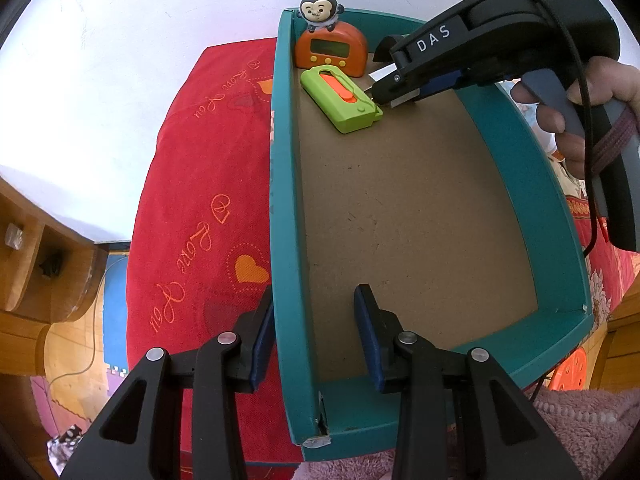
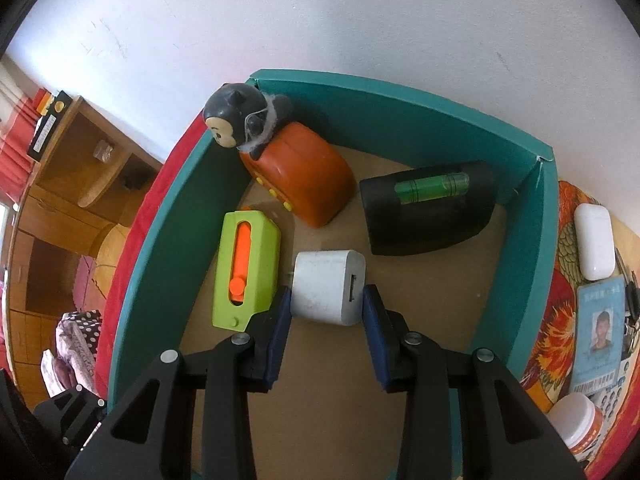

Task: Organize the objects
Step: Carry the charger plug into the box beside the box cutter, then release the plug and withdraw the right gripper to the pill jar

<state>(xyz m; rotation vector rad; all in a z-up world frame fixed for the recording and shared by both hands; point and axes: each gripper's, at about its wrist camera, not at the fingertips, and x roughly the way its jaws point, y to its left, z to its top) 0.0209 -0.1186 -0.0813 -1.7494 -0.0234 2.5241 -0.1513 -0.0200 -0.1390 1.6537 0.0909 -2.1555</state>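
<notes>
Inside teal box [image 2: 400, 120]: right gripper [image 2: 326, 312], angled downward, clamps one white charger [image 2: 326, 286]; left gripper [image 1: 314, 336] clamps box wall.

box [image 2: 400, 108]: 1 | clock [image 2: 308, 184]: 1 | charger [image 2: 326, 286]: 1 | level [image 2: 428, 208]: 1

Red heart-print blanket [image 1: 200, 184]; wooden cabinet [image 2: 76, 184]; pink towel [image 1: 580, 432]; white wall [image 2: 320, 20].

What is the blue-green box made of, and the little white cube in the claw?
The box looks like cardboard: matte teal walls, a bare brown fibre floor, and a torn corner showing pale board in the left wrist view. The white cube looks like hard, smooth plastic with a slot on one side, probably a charger.
</notes>
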